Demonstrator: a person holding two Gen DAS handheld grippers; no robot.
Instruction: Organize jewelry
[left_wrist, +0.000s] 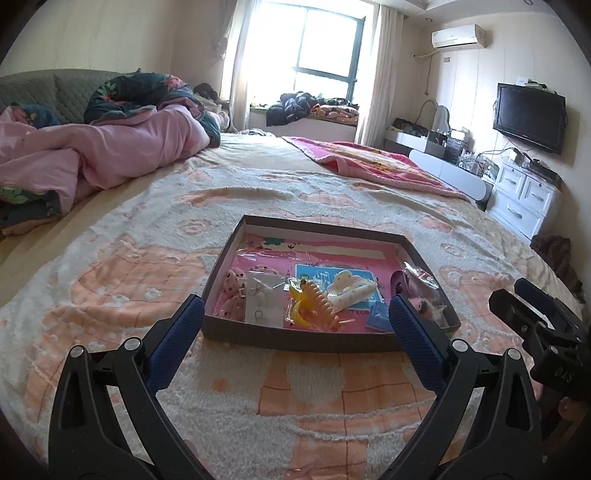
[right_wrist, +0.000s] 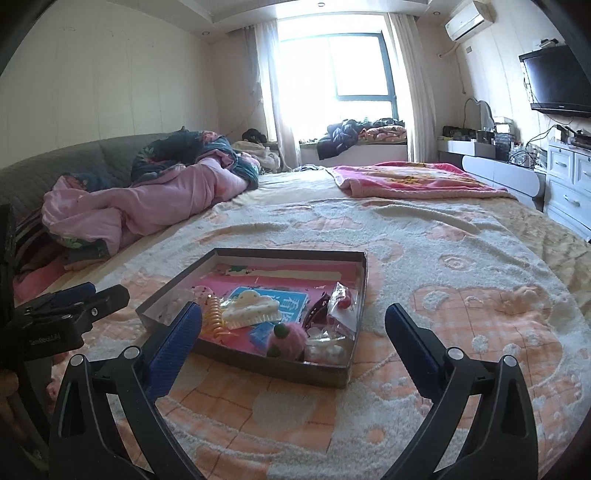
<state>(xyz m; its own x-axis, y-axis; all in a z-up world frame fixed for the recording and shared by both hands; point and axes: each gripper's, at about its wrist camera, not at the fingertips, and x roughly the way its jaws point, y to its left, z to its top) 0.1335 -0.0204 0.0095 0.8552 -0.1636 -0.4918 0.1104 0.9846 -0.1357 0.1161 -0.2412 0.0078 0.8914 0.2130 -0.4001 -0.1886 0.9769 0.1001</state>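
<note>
Grey cardboard is seen in the shallow rectangular tray (left_wrist: 236, 328), laid flat on the peach-and-cream patterned bedspread (left_wrist: 110, 280). An orange spiral hair claw (left_wrist: 319, 304) lies diagonally inside. Both left tongs (left_wrist: 295, 325) and right tongs (right_wrist: 293, 326) are held apart, empty. A pink pompom (right_wrist: 291, 338) is shown only in the right view.

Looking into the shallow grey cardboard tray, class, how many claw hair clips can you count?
3, perhaps more hidden: an orange plastic claw clip at the near middle, a white claw clip right of it, a dark red claw clip further right.
</note>
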